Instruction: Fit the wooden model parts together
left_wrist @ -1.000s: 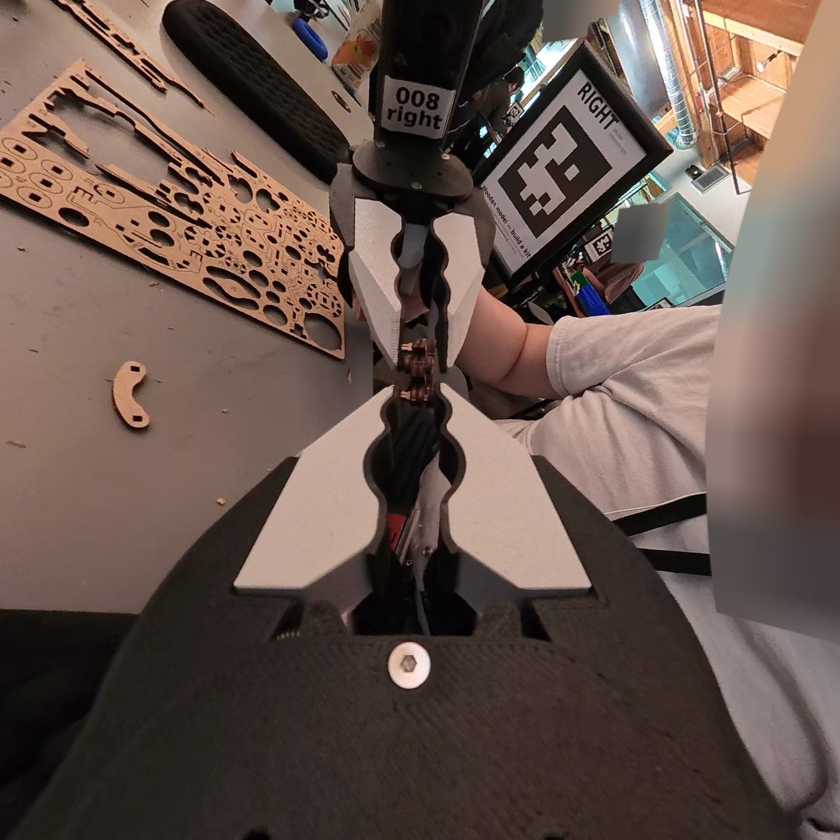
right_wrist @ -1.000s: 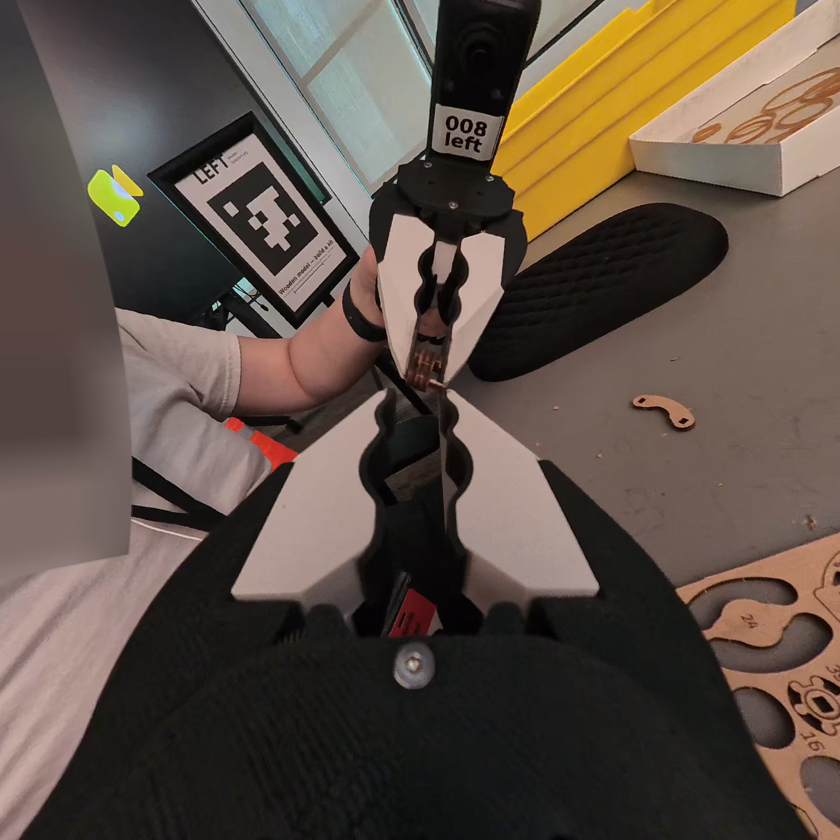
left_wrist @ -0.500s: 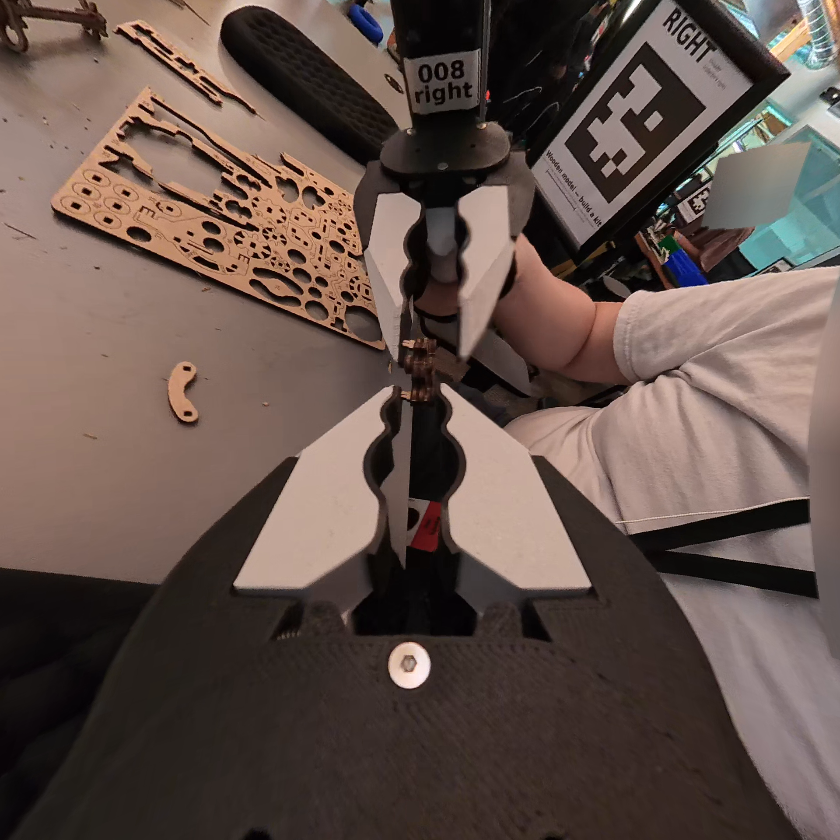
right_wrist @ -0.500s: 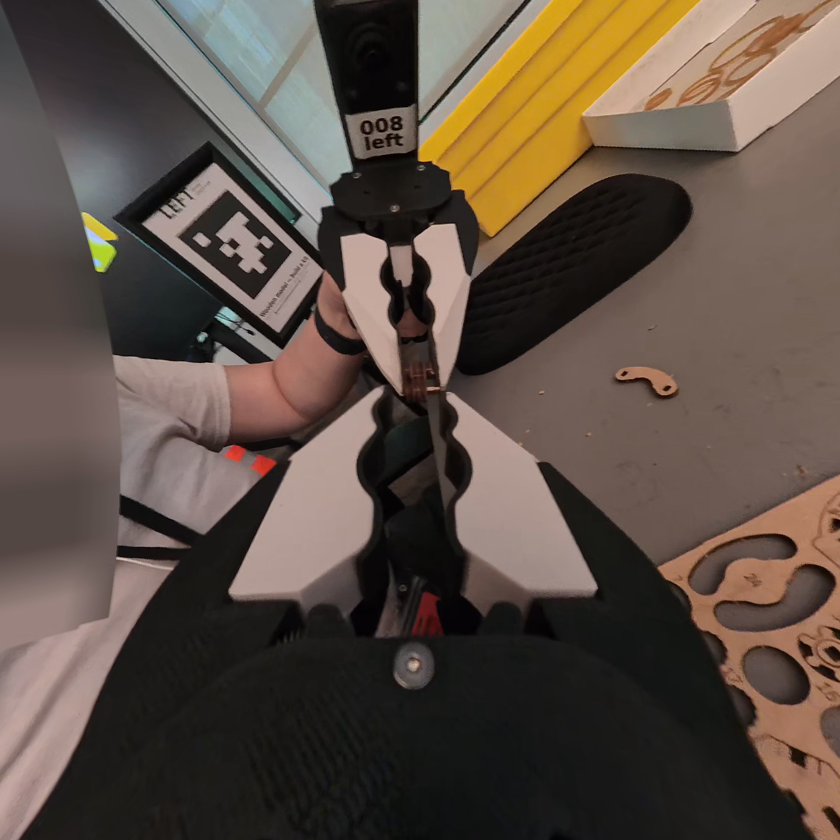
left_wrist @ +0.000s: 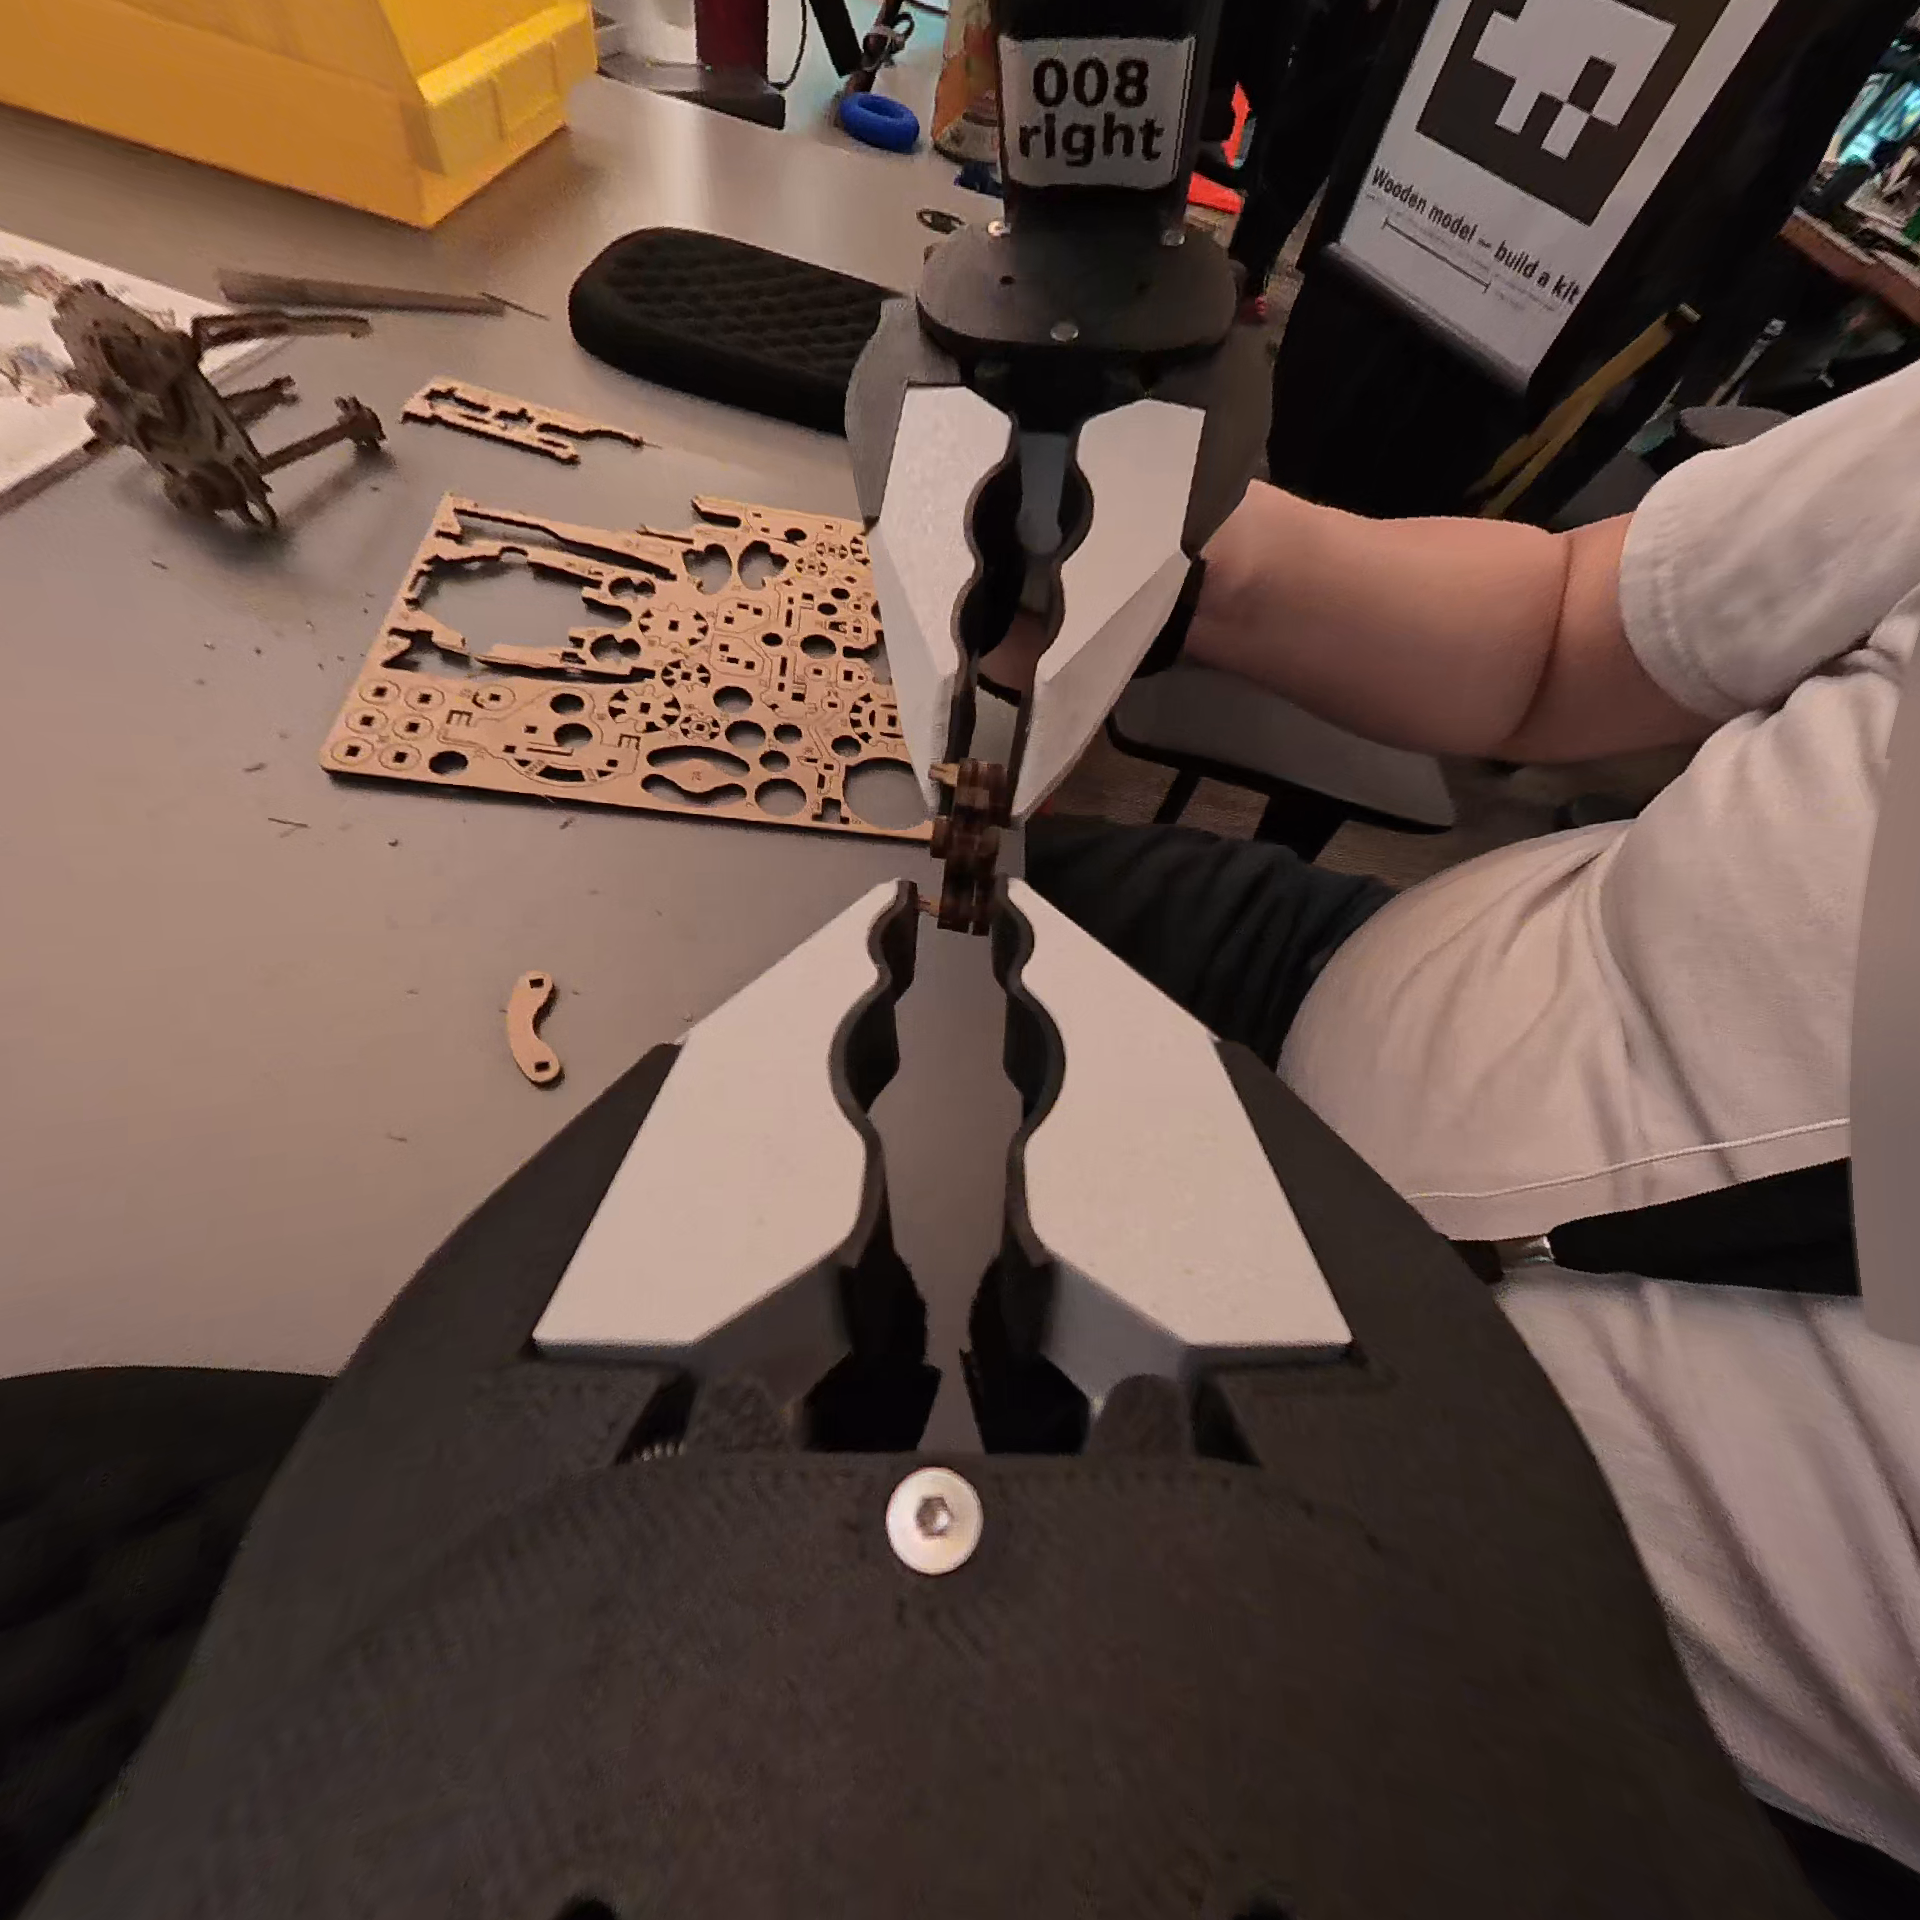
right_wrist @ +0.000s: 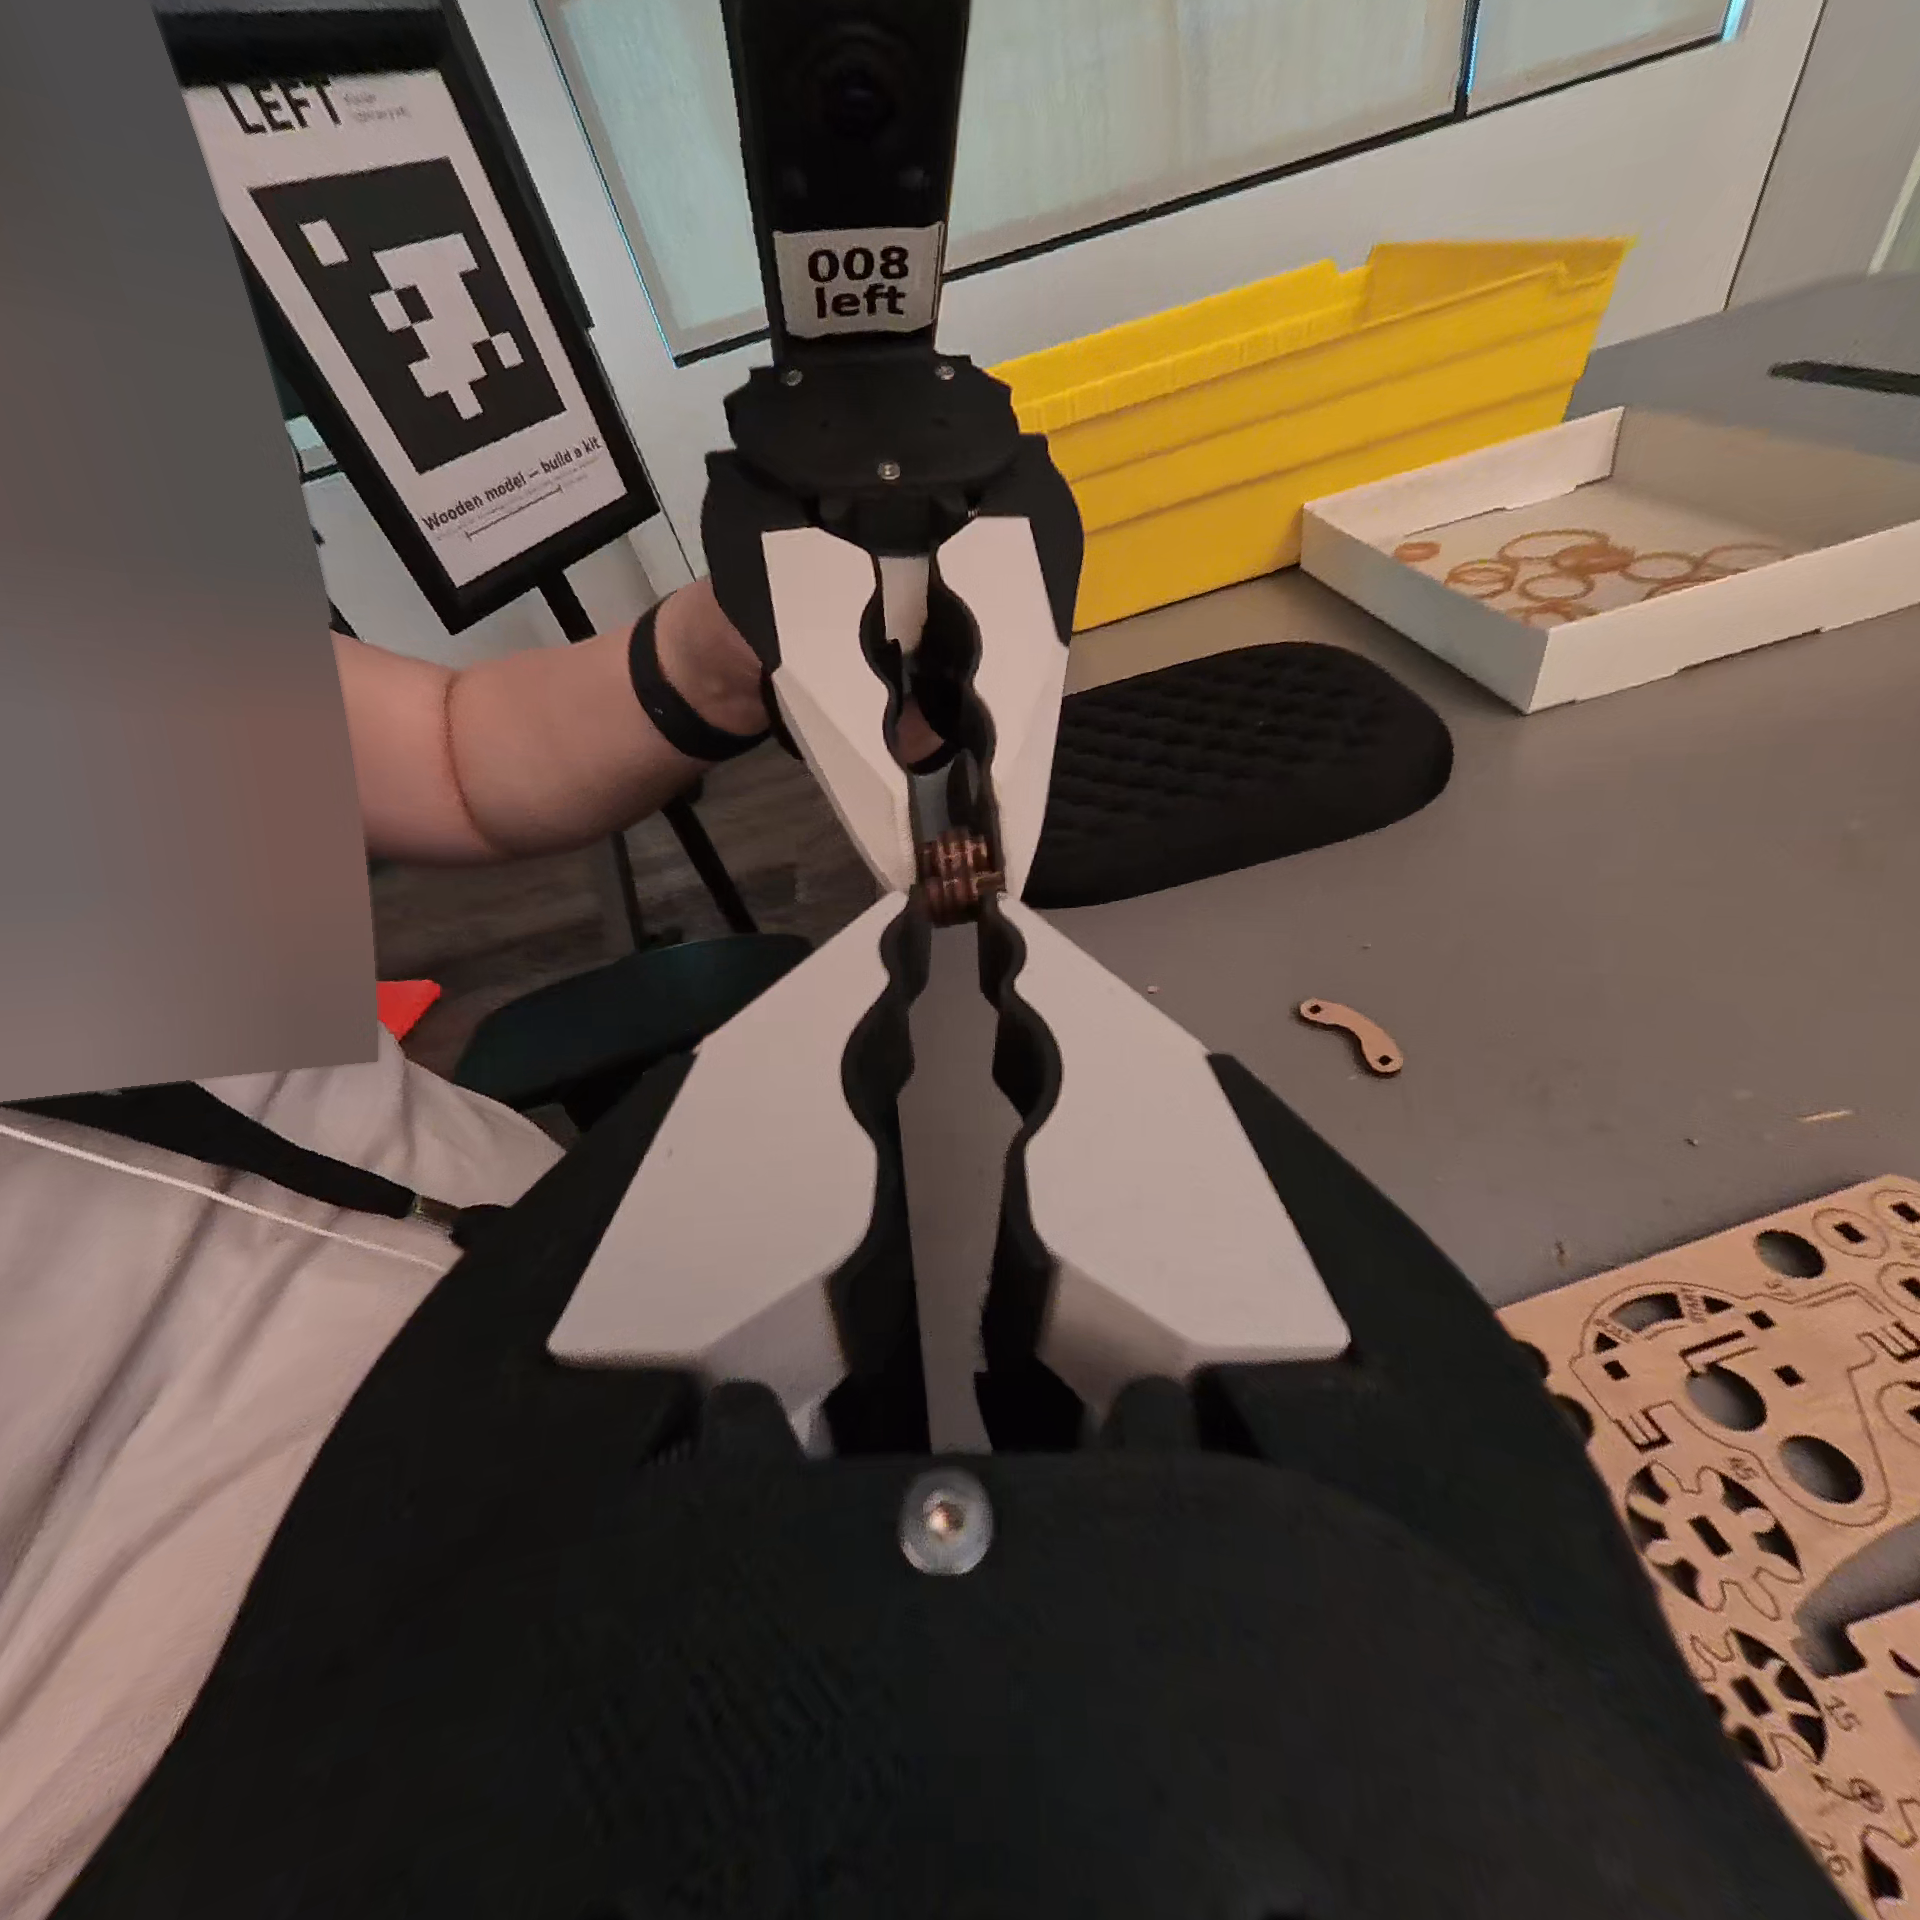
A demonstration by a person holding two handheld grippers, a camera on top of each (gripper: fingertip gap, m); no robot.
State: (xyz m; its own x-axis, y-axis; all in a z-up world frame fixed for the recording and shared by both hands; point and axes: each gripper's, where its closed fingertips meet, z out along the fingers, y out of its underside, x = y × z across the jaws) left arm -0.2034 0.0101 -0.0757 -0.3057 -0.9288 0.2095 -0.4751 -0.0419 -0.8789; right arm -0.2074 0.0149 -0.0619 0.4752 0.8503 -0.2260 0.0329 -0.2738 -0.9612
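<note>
Wooden model parts [left_wrist: 964, 844] form 1 small stacked cluster held in the air between 2 opposed grippers, tip to tip. Left gripper [left_wrist: 951, 902] has its jaws nearly closed on the near end; right gripper [left_wrist: 977, 790] pinches the far end. Cluster's long axis runs along the line joining both tips, so the press is likely straight along it. Grey table [left_wrist: 208, 987] lies to the left, with cut-out sheet [left_wrist: 623, 655] and 1 loose curved piece [left_wrist: 535, 1029].

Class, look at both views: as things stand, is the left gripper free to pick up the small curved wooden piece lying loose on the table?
Probably not yet: the left gripper is shut on the small wooden assembly, though nothing covers the curved piece.
</note>
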